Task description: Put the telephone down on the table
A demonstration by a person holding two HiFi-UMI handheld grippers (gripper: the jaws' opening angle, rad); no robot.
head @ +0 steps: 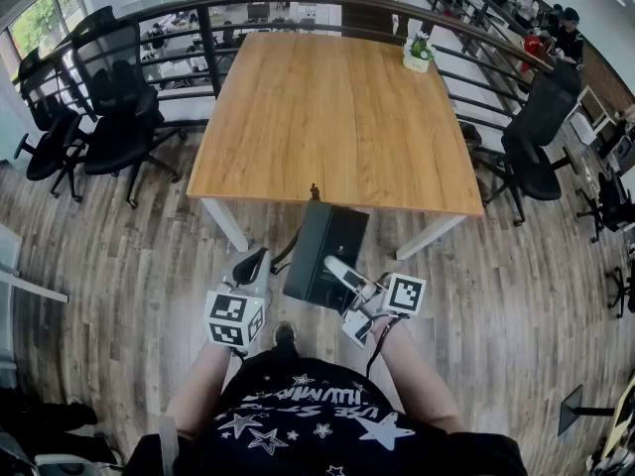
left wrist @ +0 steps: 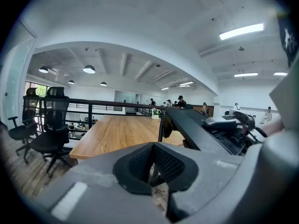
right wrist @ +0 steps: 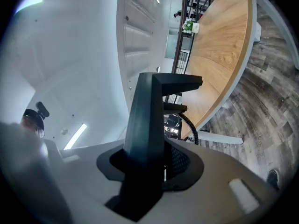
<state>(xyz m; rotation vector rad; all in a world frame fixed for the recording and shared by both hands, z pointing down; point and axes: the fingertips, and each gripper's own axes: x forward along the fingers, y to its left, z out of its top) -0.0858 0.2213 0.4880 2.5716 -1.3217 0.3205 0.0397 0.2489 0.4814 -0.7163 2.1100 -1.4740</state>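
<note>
Wooden bench (head: 337,117) with a plant (head: 418,53), office chairs (head: 119,117) around. Right gripper (head: 340,269) fingers clamp the telephone (head: 319,246), its face hard to make out. Left gripper (head: 250,265) fingers are together.

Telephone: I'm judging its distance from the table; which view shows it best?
The head view: most of the telephone shows from above, short of the table. The left gripper view shows it side-on with its coiled cord; the right gripper view only the edge clamped in the right hand-held gripper.

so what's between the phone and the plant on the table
Only bare tabletop; the head view shows nothing standing between the phone and the plant.
</note>
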